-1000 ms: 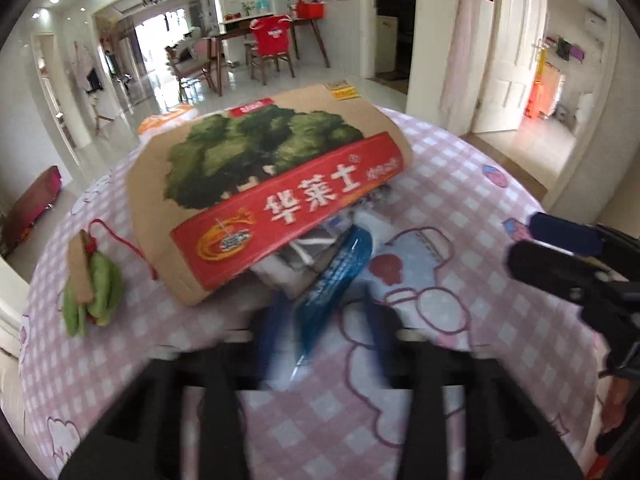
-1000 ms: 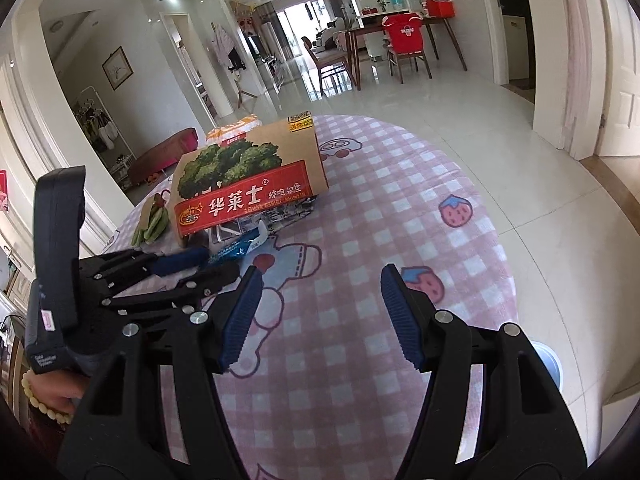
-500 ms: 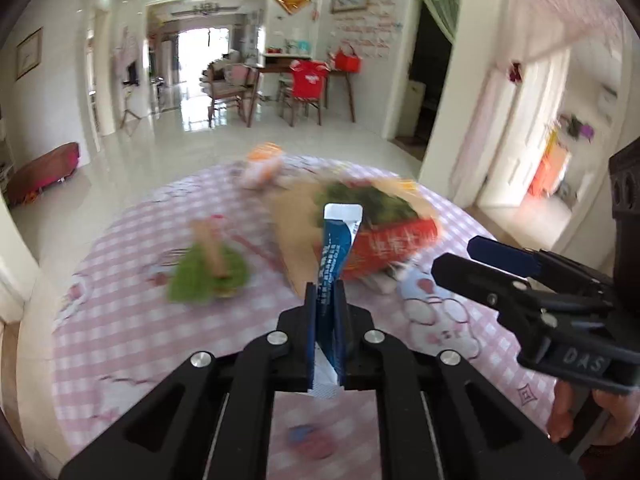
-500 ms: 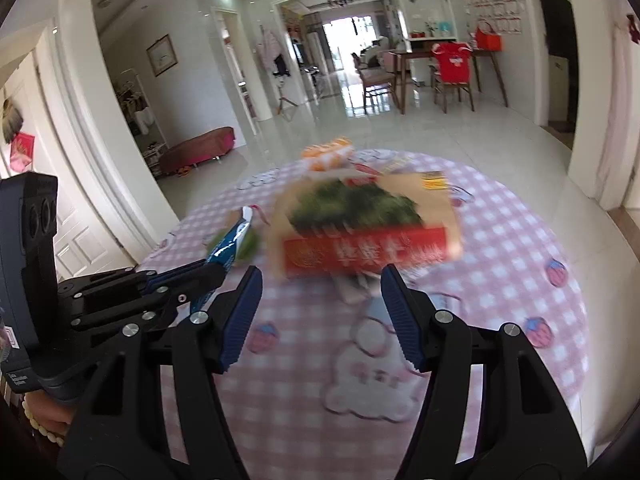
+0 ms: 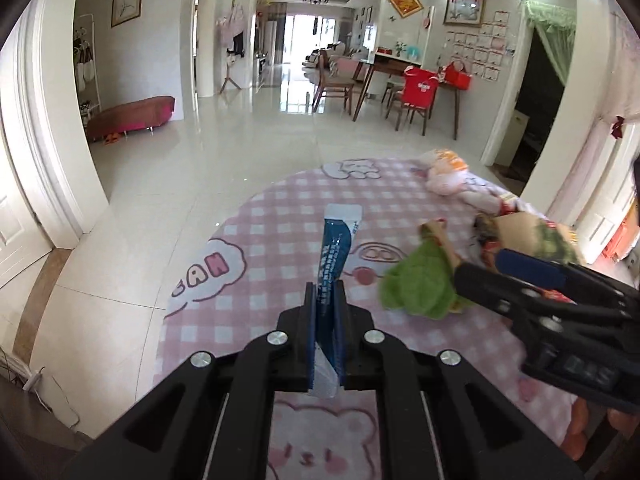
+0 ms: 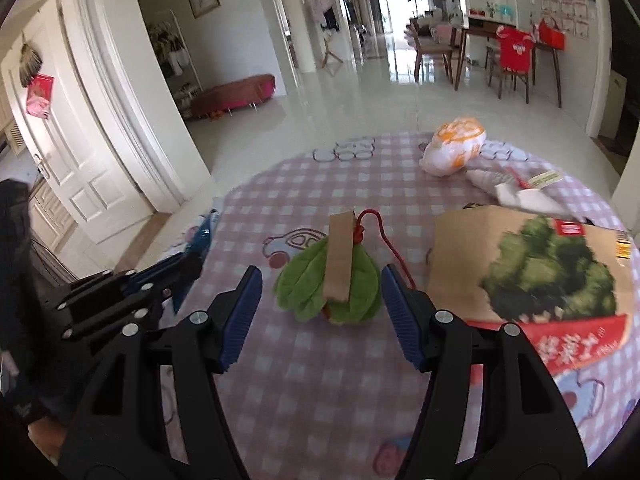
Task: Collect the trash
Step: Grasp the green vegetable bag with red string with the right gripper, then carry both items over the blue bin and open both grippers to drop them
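Left wrist view: left gripper [image 5: 325, 300] clamped tight on a blue sachet wrapper [image 5: 337, 248], which stands upright out of the pinched pads, white sealed end on top, lower end poking out below the pads. Under it the round table with pink checked tablecloth [image 5: 280, 216]. To the right on the cloth, a green leaf-shaped item with a brown paper band [image 5: 420, 284], blurred. Right gripper [image 5: 516, 276] enters from the right edge, just above that green item. Behind it the cardboard box [image 5: 520, 228], mostly hidden. Far side of table: white and orange plastic bag [image 5: 444, 176].

Right wrist view: right gripper [image 6: 322, 300] with jaws spread wide, nothing between the pads; green leaf item [image 6: 332, 288] lies on the cloth, seen between the fingers, red string [image 6: 384, 236] trailing from it. Cardboard box with tree print and red label [image 6: 540, 272] lies flat at right. Left gripper [image 6: 188, 264] at left edge, blue wrapper [image 6: 202, 236] in its pads. Crumpled white wrappers [image 6: 516, 192] behind the box, near the bag [image 6: 456, 148].
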The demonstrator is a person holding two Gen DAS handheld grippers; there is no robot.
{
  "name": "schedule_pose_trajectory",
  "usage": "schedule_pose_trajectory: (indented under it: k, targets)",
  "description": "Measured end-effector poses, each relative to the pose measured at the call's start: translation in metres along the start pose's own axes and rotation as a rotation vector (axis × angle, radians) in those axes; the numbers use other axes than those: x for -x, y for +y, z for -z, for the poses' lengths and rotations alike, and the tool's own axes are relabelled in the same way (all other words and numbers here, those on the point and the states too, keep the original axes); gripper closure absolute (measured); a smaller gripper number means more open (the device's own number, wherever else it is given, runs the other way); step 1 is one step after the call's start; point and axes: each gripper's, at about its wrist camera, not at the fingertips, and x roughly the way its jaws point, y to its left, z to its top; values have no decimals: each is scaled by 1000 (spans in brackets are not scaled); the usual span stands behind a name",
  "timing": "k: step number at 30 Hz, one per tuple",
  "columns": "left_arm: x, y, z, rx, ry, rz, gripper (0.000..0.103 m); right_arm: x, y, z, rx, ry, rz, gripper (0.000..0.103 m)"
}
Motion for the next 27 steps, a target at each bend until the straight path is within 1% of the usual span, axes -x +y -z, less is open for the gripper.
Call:
schedule_pose_trajectory:
  k: [2,4,5,6,8,11,15,17,20,24,25,27]
  targets:
    - [-8,2,1,2,11,-3,95,-16,-3,-3,-4,29,-2,42]
    - [-14,3,0,-1,20,-7,95,-33,-2,-3,21,51,11,42]
    - [-16,1,0,-5,19,-12,95,-37,1,-3,37,63,14,48]
    - [-17,0,0,-8,18,-12,95,-40,3,-3,44,71,13,63]
    - [-16,-4,-2,-17,16,-9,95,-46,1,-4,52,95,18,72]
    - [-12,-13,0,-27,14,-8,95,-42,-3,-1,63,90,0,90]
    - [9,-24,0,-41,-14,3,95,-4,-4,4,71,10,-28,92]
    - [19,-32,-1,-41,-33,15,95,22,-6,8,72,-33,-39,92]
    - [41,-53,-3,-69,-66,41,95,57,-15,11,50,-89,-44,92]
    - [70,-93,0,-121,-90,123,95,119,-41,27,-5,-178,-35,92]
    - [80,-110,3,-150,-94,156,95,133,-49,34,-19,-198,-32,92]
    - [89,-136,8,-190,-99,186,95,165,-66,48,-54,-234,-22,92]
